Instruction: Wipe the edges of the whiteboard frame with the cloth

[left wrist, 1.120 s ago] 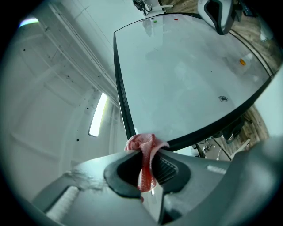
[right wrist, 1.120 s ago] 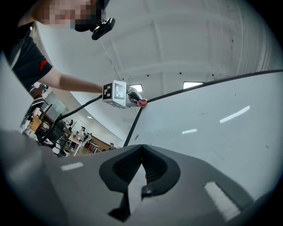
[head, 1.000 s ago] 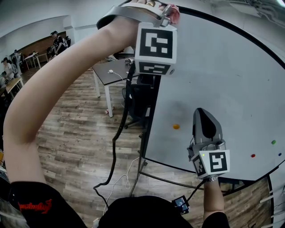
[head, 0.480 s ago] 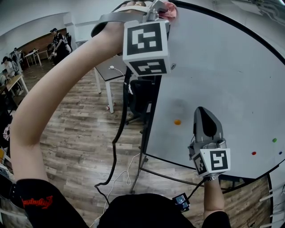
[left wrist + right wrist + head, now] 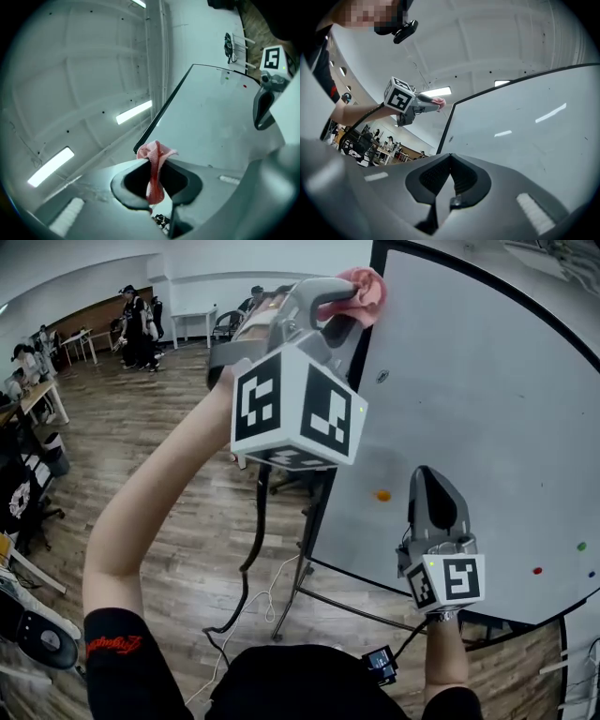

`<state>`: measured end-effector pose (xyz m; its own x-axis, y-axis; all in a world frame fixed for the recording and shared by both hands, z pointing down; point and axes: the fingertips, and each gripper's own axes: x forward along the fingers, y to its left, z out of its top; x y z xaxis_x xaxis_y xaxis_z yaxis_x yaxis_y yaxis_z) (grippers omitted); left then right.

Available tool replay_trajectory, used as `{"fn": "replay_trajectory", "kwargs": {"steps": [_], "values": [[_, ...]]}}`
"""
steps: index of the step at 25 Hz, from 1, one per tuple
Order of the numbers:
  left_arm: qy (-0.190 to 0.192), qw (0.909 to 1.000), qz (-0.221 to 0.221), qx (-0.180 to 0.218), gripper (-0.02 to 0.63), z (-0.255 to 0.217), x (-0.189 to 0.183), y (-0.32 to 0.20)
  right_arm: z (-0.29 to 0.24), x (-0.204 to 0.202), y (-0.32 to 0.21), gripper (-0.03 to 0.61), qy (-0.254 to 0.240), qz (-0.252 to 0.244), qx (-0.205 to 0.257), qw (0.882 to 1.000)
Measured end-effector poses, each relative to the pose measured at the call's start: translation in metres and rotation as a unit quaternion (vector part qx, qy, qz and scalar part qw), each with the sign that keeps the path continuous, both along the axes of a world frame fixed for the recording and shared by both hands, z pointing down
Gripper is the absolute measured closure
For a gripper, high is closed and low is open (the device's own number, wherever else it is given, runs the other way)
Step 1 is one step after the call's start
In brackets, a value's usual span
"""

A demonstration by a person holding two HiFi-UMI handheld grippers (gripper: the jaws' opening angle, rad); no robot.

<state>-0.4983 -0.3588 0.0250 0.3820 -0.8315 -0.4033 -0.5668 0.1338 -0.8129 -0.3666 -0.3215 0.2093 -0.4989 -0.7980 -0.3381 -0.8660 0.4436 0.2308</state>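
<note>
My left gripper (image 5: pixel 352 298) is raised high and shut on a pink cloth (image 5: pixel 361 292), which touches the top left corner of the whiteboard's black frame (image 5: pixel 349 390). In the left gripper view the cloth (image 5: pixel 156 164) hangs between the closed jaws of that gripper (image 5: pixel 156 159), right at the frame corner (image 5: pixel 161 112). My right gripper (image 5: pixel 433 493) is lower, in front of the white board face (image 5: pixel 487 409), shut with nothing in it. The right gripper view shows those jaws (image 5: pixel 449 157) closed, the left gripper (image 5: pixel 433 104) with the cloth (image 5: pixel 438 101) far off at the frame (image 5: pixel 446 126).
Small magnets dot the board: orange (image 5: pixel 382 495), red (image 5: pixel 536 570), green (image 5: pixel 581 547). The board stands on a metal stand (image 5: pixel 309 587) over a wood floor (image 5: pixel 159 502). A cable (image 5: pixel 246 559) hangs from the left gripper. People and desks (image 5: pixel 37 362) are at the far left.
My left arm has swung so the marker cube faces differently, and the cloth has moved to the frame's top left corner. The right gripper has stayed in place.
</note>
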Motion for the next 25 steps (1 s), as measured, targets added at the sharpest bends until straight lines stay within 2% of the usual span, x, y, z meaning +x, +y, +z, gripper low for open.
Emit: {"fn": "replay_trajectory", "kwargs": {"steps": [3,8,13,21,25], "values": [[0.051,0.9982,0.03,-0.013,0.566,0.023,-0.003,0.008,0.001,0.002,-0.001,0.577,-0.005,-0.001,-0.001,1.0],[0.121,0.9907,0.052,-0.032,0.566,0.071,-0.014,0.025,0.011,-0.002,-0.001,0.577,0.005,-0.004,-0.006,1.0],[0.183,0.9778,0.087,-0.053,0.566,0.112,-0.019,0.038,0.026,-0.01,0.001,0.577,0.012,-0.007,-0.016,1.0],[0.234,0.9593,0.117,-0.107,0.568,0.19,-0.014,0.032,0.058,-0.027,0.002,0.577,0.027,-0.009,-0.037,0.999],[0.266,0.9464,0.129,-0.129,0.566,0.227,-0.012,0.035,0.073,-0.03,0.002,0.577,0.025,-0.011,-0.049,0.998]]}}
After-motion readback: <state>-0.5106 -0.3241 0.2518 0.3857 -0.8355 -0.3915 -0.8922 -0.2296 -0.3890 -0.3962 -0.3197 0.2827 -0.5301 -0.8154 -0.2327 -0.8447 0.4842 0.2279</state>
